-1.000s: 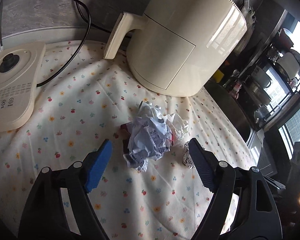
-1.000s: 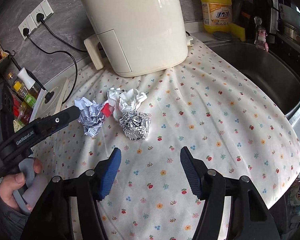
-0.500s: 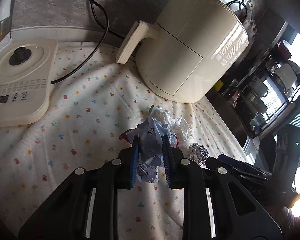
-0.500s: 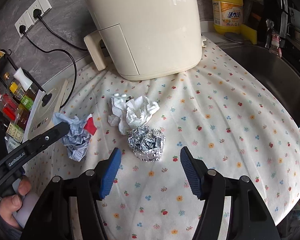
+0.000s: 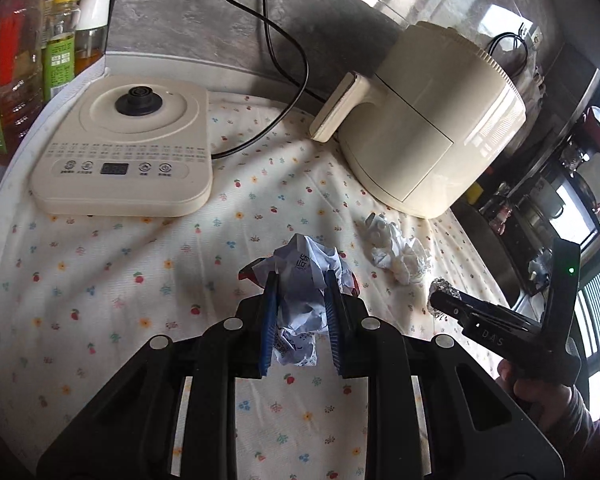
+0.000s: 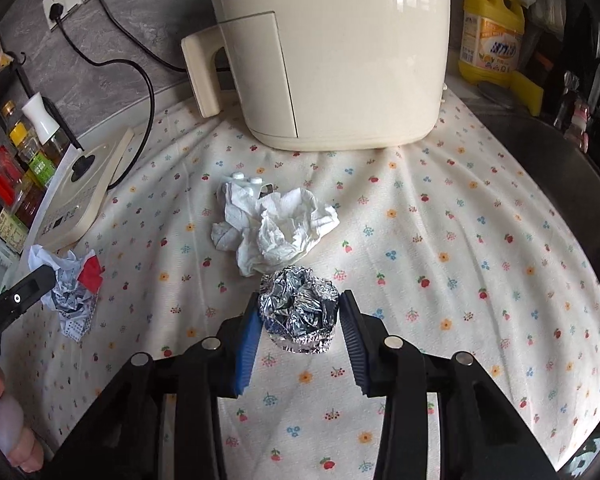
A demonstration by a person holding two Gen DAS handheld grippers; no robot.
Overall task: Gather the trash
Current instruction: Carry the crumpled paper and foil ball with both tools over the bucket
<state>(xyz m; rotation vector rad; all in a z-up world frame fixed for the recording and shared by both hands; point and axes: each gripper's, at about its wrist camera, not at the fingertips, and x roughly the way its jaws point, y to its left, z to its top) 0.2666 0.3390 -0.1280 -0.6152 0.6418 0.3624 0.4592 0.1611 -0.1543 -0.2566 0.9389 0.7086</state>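
1. the left gripper (image 5: 300,312) is clamped on the crumpled paper (image 5: 306,280) above the flowered cloth (image 5: 100,280).
2. the right gripper (image 6: 300,336) has just been closing; its pads sit against the foil ball (image 6: 300,312) on the cloth, just in front of the white tissue (image 6: 276,228).

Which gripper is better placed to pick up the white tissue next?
Neither is free: the left gripper is shut on the printed paper ball, and the right gripper brackets the foil ball. The right sits nearer the white tissue, just beyond its foil.
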